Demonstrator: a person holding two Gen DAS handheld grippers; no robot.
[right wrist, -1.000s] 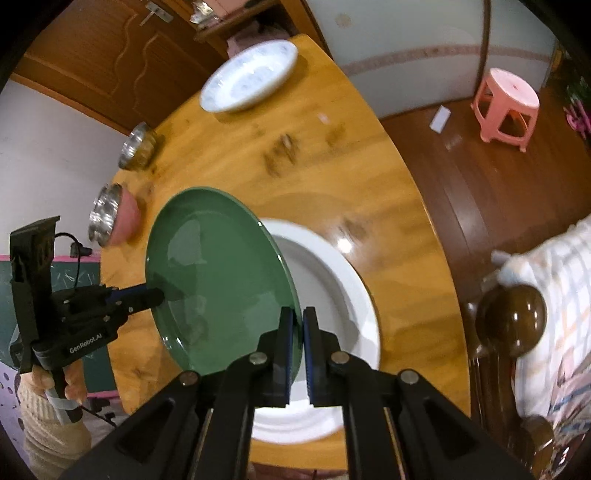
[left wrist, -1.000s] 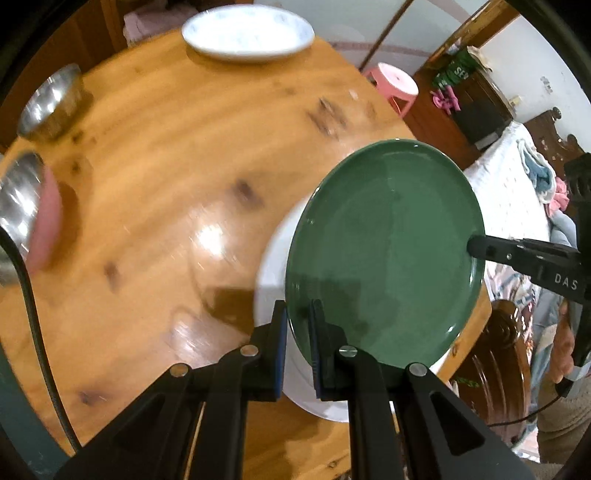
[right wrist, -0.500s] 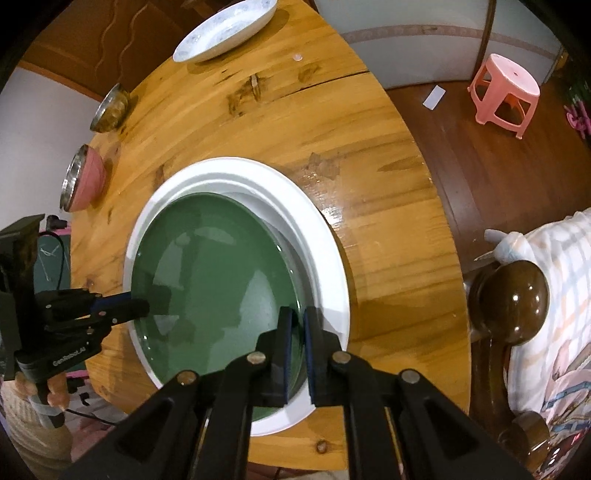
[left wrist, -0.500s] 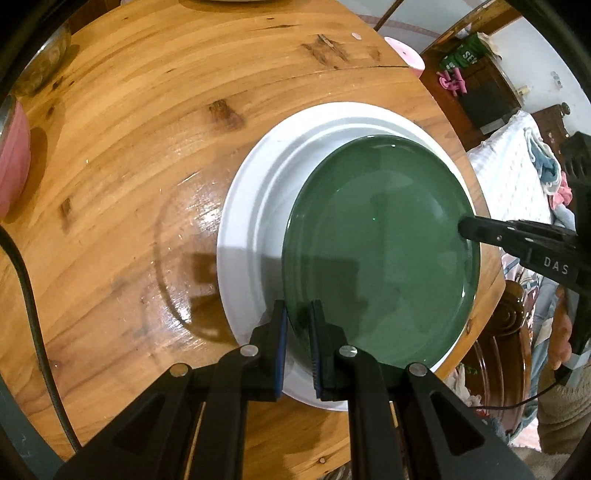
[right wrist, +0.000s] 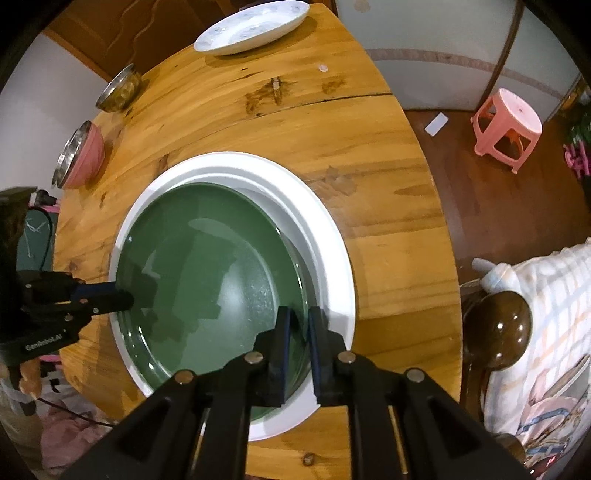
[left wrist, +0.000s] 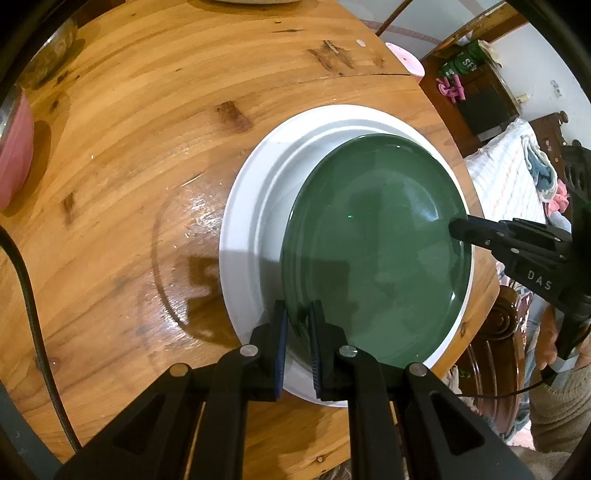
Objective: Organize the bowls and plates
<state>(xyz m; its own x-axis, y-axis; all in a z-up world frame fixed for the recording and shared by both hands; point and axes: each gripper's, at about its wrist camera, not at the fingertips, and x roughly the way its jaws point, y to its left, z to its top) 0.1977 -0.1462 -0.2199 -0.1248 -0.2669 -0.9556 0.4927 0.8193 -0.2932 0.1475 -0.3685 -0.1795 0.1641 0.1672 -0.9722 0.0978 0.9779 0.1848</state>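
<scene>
A green plate [left wrist: 376,251] lies inside a larger white plate [left wrist: 255,206] near the edge of the round wooden table [left wrist: 147,147]. My left gripper [left wrist: 297,325] is shut on the green plate's near rim and points steeply down. My right gripper [right wrist: 298,325] straddles the opposite rim of the green plate [right wrist: 207,280]. Its jaws are opening, with the rim between the pads and a small gap showing. The white plate [right wrist: 325,236] rings the green one. Each gripper shows in the other's view: right gripper [left wrist: 458,229], left gripper [right wrist: 125,299].
At the table's far side stand a patterned white plate [right wrist: 251,29], a steel bowl [right wrist: 118,88] and a pink bowl with a steel lining [right wrist: 79,157]. A pink stool [right wrist: 508,127] is on the floor; a dark chair knob [right wrist: 495,328] is beside the table edge.
The green plate came down from a tilt above the table to lie in the white plate. Both grippers sank with it, and the right pads have parted slightly.
</scene>
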